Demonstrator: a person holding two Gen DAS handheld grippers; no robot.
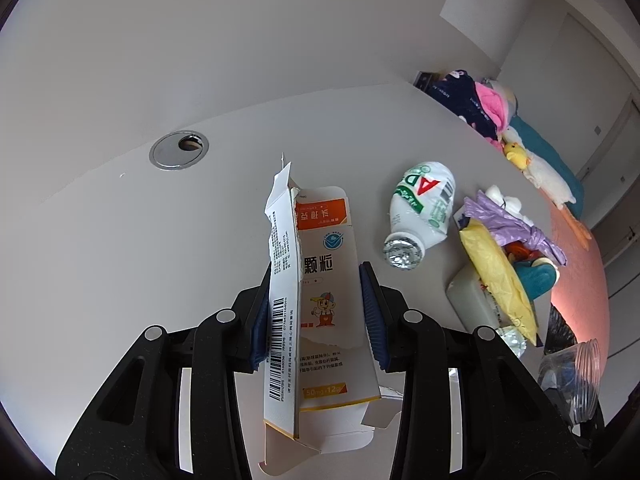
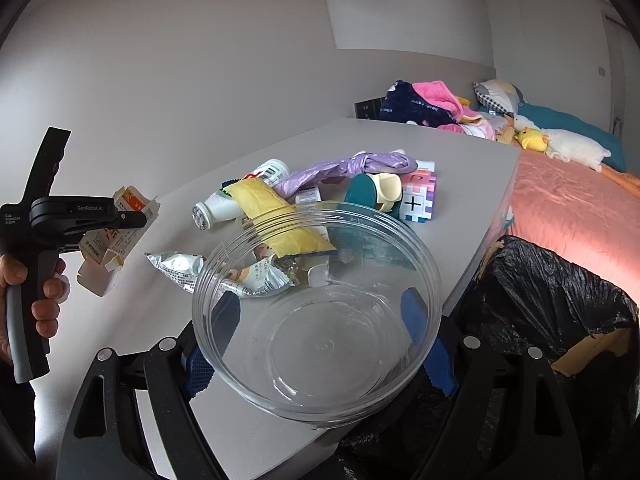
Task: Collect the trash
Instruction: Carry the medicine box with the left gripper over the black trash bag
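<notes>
Trash: torn medicine carton (image 1: 320,280), clear plastic bowl (image 2: 320,320), white bottle (image 1: 420,212) with foil cap, yellow wrapper (image 1: 500,276), crumpled foil packet (image 2: 180,268) and purple bag (image 2: 352,168), most of it lying on the grey table (image 1: 140,240).
Left gripper (image 1: 316,312): blue pads clamped on the flattened carton, which was held clear of the tabletop; in the right view a hand (image 2: 40,292) gripped its handle.
Right gripper (image 2: 320,340): fingers wide, pressed on opposite sides of the bowl, which was held over the table edge.
Bin: black-lined bin (image 2: 560,300) stood just beside the table, below and to the right of the bowl.
Progress: judged early; two pieces were in hand but none yet seen dropped in the bin, and the bottle, wrapper, packet and bag were left on the table.
Non-trash: teal cup (image 2: 368,192) and block toy (image 2: 420,196) sat among the litter, probably to stay.
Writing, carton: "颗粒", "50mg", a barcode and a cartoon boy.
Writing, bottle: red and green "AD".
Writing, left gripper body: "GenRobot.AI".
</notes>
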